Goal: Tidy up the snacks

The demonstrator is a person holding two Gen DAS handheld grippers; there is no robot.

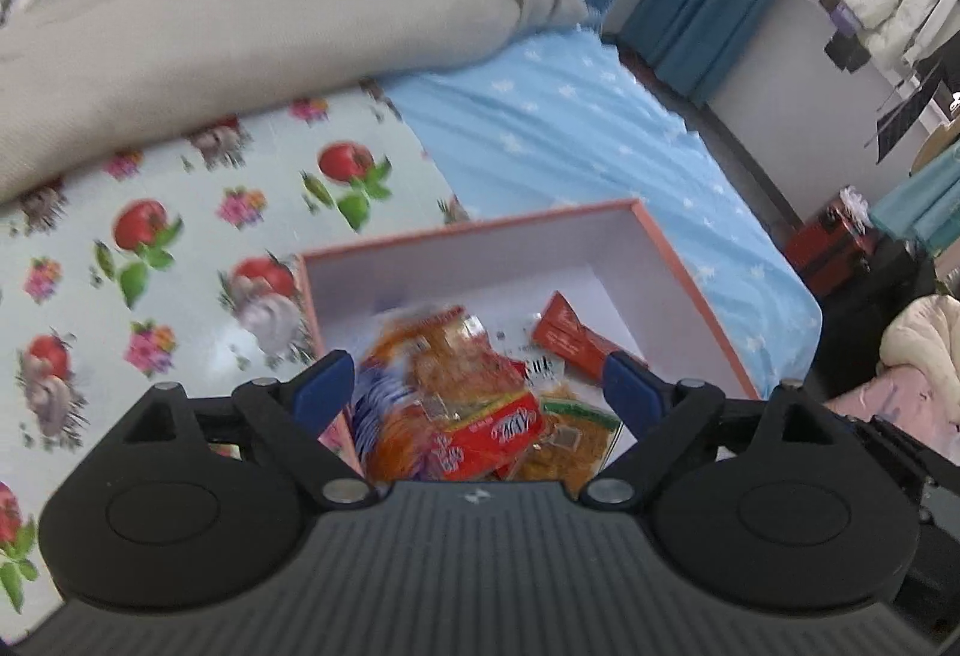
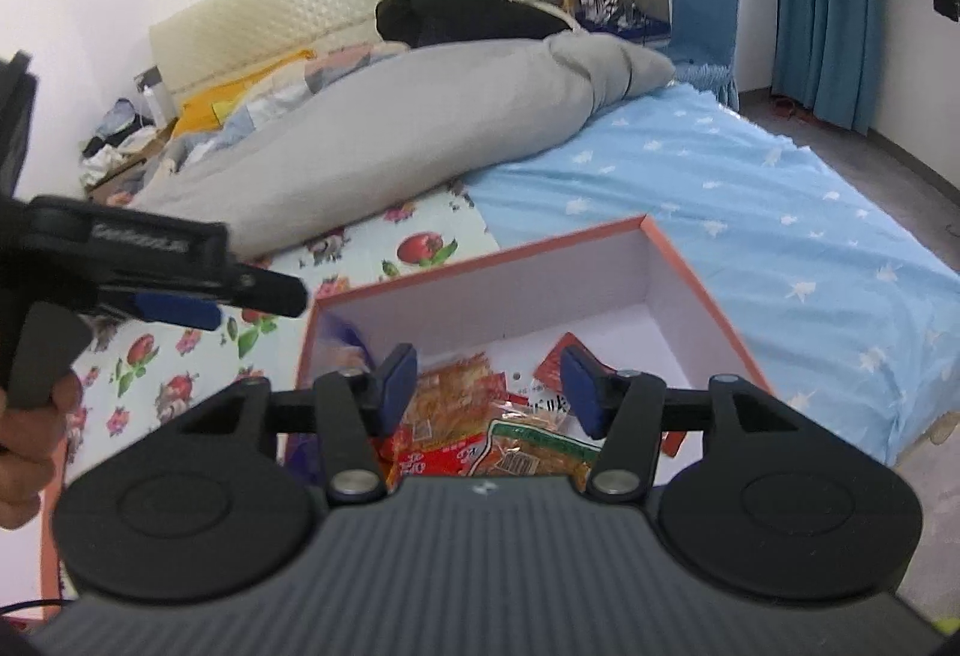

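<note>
Bed (image 2: 750,212): blue star-print sheet running ahead and to the right of both grippers; a fruit-print cloth (image 1: 180,248) covers the part ahead-left, and a grey quilt (image 2: 372,140) lies well beyond.
Box (image 1: 678,260): pink-rimmed, white inside, open-topped, directly ahead of and below both grippers; its long axis runs away from them, the far half bare.
Snack pile (image 1: 462,398): orange and red packets heaped at the box's near end, right under the fingertips of both grippers.
Red packet (image 1: 570,338): lies apart from the heap, ahead-right of it, long axis slanting from far-left to near-right.
Left gripper (image 1: 480,386): jaws spread wide, nothing pinched; the heap shows between and below them. In the right wrist view it sits off the box's left edge.
Right gripper (image 2: 489,386): jaws partly apart, pads not pressing on any packet.
Nearer hand: by my judgement the right gripper is better placed for the red packet, which lies just beyond its right finger.
Next-move hinge: a grip would need to close across the packet's narrow width.
</note>
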